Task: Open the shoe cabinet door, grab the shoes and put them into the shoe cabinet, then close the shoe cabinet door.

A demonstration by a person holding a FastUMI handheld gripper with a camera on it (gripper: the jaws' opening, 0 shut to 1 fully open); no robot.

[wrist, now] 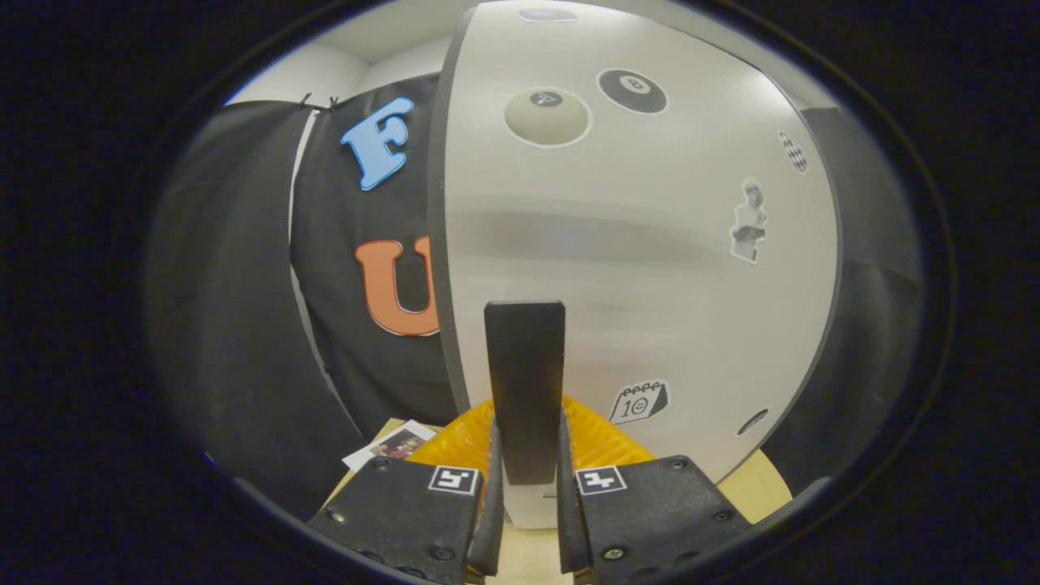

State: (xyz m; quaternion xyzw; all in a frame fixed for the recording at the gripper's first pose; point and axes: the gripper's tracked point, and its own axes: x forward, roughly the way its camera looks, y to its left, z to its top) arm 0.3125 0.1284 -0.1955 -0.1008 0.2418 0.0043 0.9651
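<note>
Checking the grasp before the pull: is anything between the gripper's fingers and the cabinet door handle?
Nothing visible. The hand-held gripper has its fingers on either side of the black handle of the white cabinet door.

Gripper (pixel 526 479) jaws look clamped on dark handle (pixel 525 382) of white cabinet door (pixel 650 244).

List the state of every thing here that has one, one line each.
Cabinet door: upright just ahead of the fingers; whether shut or ajar cannot be told.
Door handle: upright, clamped between the two fingers.
Gripper: shut on the handle, a finger pressing each side.
Stickers: stuck flat on the door.
Photo card: lying flat on the wooden surface, beside the fingers.
</note>
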